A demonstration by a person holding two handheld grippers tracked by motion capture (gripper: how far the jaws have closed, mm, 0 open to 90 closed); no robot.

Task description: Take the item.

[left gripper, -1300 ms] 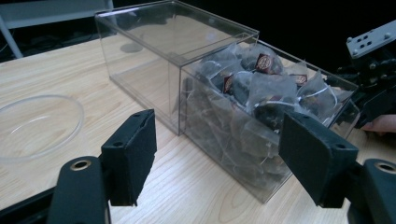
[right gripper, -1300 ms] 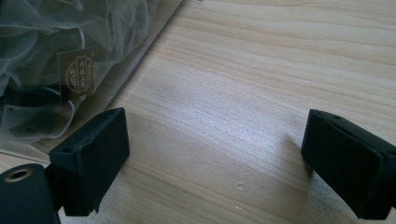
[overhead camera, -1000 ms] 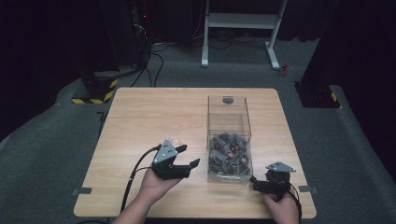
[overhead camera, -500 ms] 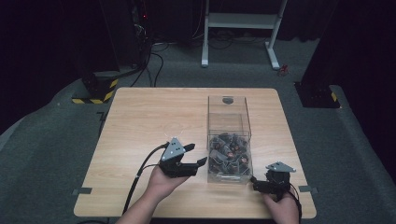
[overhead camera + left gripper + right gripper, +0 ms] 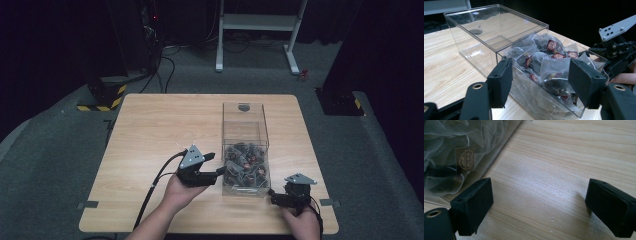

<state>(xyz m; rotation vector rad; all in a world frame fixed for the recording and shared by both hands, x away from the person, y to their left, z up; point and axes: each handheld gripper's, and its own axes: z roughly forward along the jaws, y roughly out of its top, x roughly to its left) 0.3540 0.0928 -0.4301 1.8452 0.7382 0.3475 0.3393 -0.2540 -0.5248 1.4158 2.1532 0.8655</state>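
The clear box [image 5: 244,150] of tea bags [image 5: 549,62] stands near the table's [image 5: 150,130] front right corner, and the left gripper [image 5: 214,165], jaws just narrowing but empty, has moved up to its near wall, likely to reach in, while the right gripper [image 5: 271,195] rests open beside it.

My left gripper [image 5: 216,164] has slid across the table toward three o'clock, from well short of the clear box [image 5: 244,125] to its near left corner. Its tips, apart from the wall a second ago, now sit right at the box's left wall by the heap of tea bags [image 5: 245,167]. Its jaws have just been closing somewhat; in the left gripper view they stand apart with the box corner showing between them, pads pressing nothing I can make out.
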